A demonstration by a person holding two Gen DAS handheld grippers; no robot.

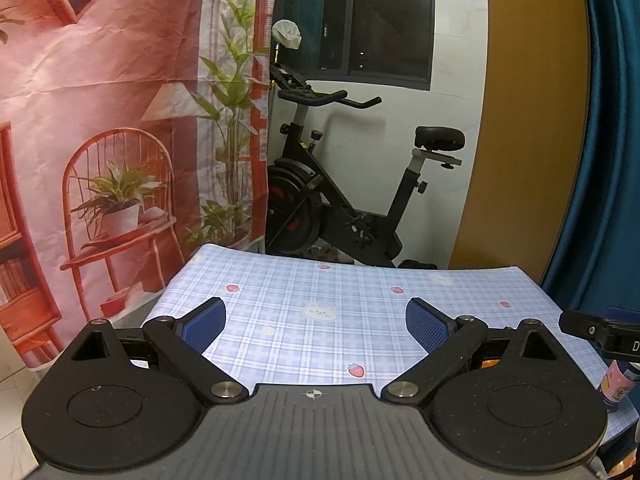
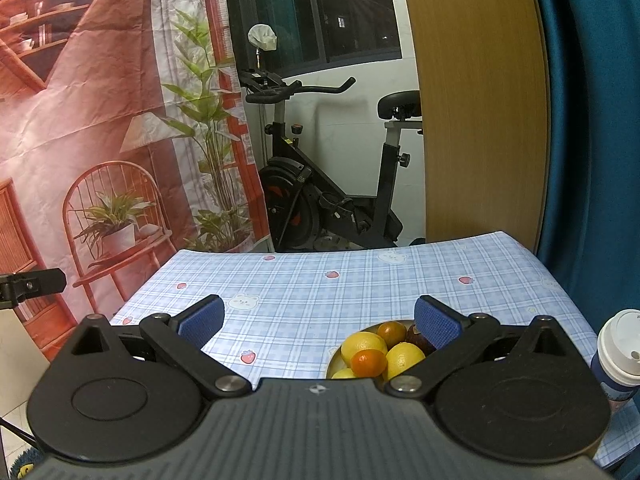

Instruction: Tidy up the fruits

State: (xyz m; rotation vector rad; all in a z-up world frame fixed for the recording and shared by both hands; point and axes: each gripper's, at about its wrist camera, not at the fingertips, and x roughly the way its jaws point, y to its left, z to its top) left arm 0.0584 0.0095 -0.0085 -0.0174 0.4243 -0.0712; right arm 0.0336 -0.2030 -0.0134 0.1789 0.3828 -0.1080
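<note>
In the right wrist view a round plate (image 2: 333,362) of fruit sits near the table's front, partly hidden under my right gripper (image 2: 320,322). On it lie yellow lemons (image 2: 365,343), a small orange (image 2: 369,362), a second orange (image 2: 392,332) and a dark red fruit (image 2: 416,338). The right gripper is open and empty, its right finger over the plate's far side. My left gripper (image 1: 316,320) is open too, holding nothing above bare blue checked tablecloth (image 1: 320,280). A black part of the right gripper (image 1: 600,330) shows at the right edge of the left wrist view.
A cup with a white lid (image 2: 620,354) stands at the table's right front; its printed side (image 1: 618,384) also shows in the left view. Beyond the table are an exercise bike (image 2: 320,184), a printed backdrop (image 1: 100,140), a wooden panel (image 2: 480,100) and a blue curtain (image 2: 592,120).
</note>
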